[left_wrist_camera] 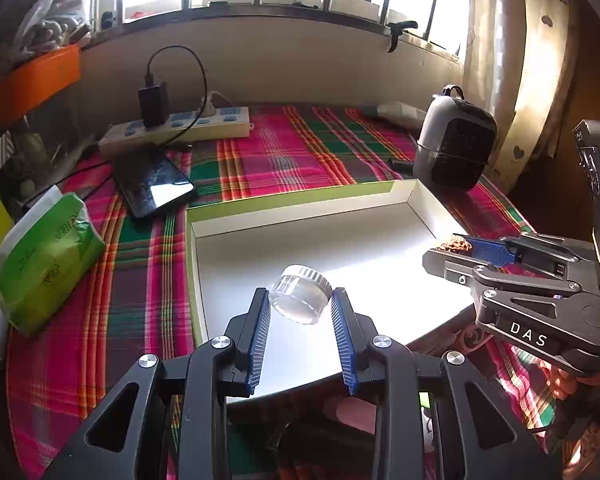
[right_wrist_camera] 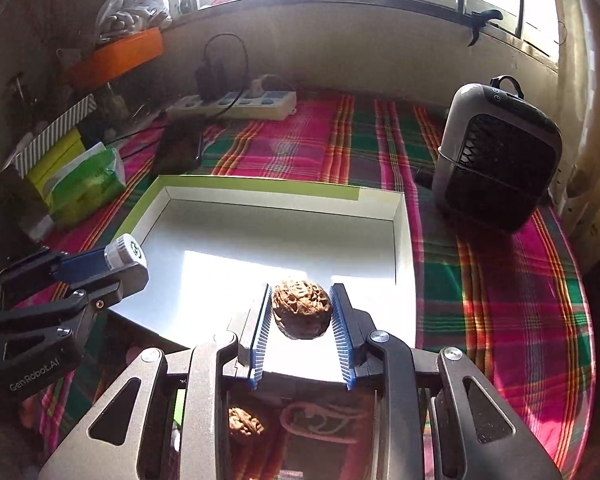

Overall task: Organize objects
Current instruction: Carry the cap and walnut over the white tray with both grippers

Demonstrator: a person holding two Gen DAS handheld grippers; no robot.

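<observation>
**Caller:** While the left gripper (left_wrist_camera: 300,300) hangs over the near part of the white box (left_wrist_camera: 204,224), its blue pads are clamped on a small clear jar (left_wrist_camera: 299,295), tilted, ribbed lid pointing up and away.

**Analyst:** And the right gripper (right_wrist_camera: 302,308) matches it, pads pressed on both sides of a walnut (right_wrist_camera: 301,308), held above the box floor near the front edge.

**Caller:** Look at the room ahead of both tools: bare white floor runs all the way to the far wall of the box.

**Analyst:** Edges matter, though. To the left of the left gripper sits the green-trimmed side wall; to the right of the right gripper the white side wall stands close, with plaid cloth (right_wrist_camera: 500,280) beyond it.

**Caller:** Beyond the far wall, a phone (left_wrist_camera: 152,184) lies ahead and left, just beside the box corner, and a power strip (left_wrist_camera: 180,128) behind that.

**Analyst:** A grey fan heater (right_wrist_camera: 496,156) stands ahead and right of the right gripper, near the far right corner. A green tissue pack (left_wrist_camera: 48,256) lies well left of the left gripper.

**Caller:** Below the right gripper, another walnut (right_wrist_camera: 246,420) lies outside the box.
</observation>
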